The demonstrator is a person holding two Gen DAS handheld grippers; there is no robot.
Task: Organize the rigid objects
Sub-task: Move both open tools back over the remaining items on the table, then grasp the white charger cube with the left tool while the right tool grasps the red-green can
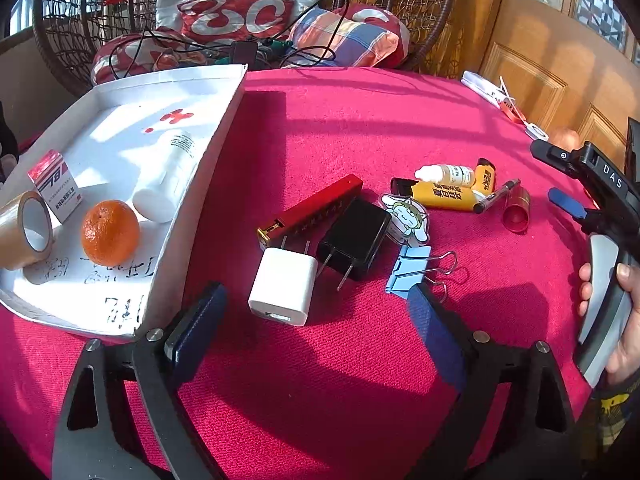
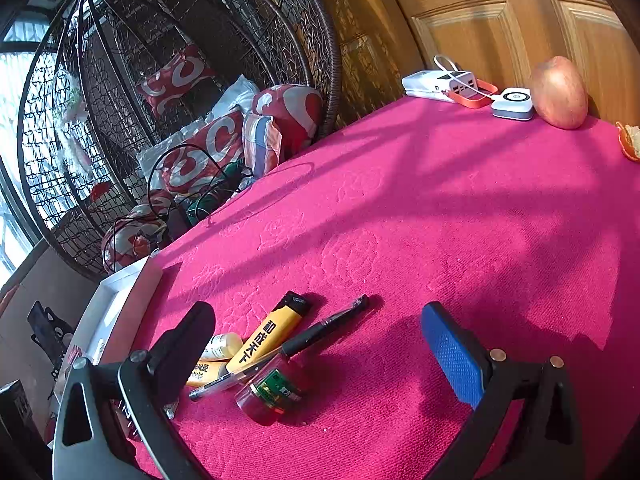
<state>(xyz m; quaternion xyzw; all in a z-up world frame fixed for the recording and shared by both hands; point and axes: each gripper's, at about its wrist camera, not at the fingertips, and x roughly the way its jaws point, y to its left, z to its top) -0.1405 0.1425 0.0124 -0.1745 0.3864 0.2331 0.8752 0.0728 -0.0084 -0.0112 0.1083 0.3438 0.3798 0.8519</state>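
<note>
My left gripper (image 1: pixel 316 312) is open and empty, just short of a white charger (image 1: pixel 282 286) on the red cloth. Beside it lie a black charger (image 1: pixel 356 238), a red harmonica box (image 1: pixel 310 210), a blue binder clip (image 1: pixel 414 268) and a cartoon tag (image 1: pixel 406 216). Further right lie yellow lighters (image 1: pixel 444 196), a small dropper bottle (image 1: pixel 446 175), a pen (image 1: pixel 496 196) and a red cylinder (image 1: pixel 517 208). The white tray (image 1: pixel 208 168) on the left holds an orange (image 1: pixel 110 231), a white bottle (image 1: pixel 168 176), a small box (image 1: pixel 54 184) and a tape roll (image 1: pixel 24 230). My right gripper (image 2: pixel 320 344) is open and empty over a lighter (image 2: pixel 272 332), pen (image 2: pixel 280 350) and cylinder (image 2: pixel 272 396).
At the table's far edge are a power bank (image 2: pixel 440 84), a white round-topped device (image 2: pixel 514 104), an apple (image 2: pixel 560 92) and orange peel (image 2: pixel 630 140). A wicker hanging chair (image 2: pixel 180 80) with cushions stands behind the table. A wooden door (image 2: pixel 500 20) is at the back right.
</note>
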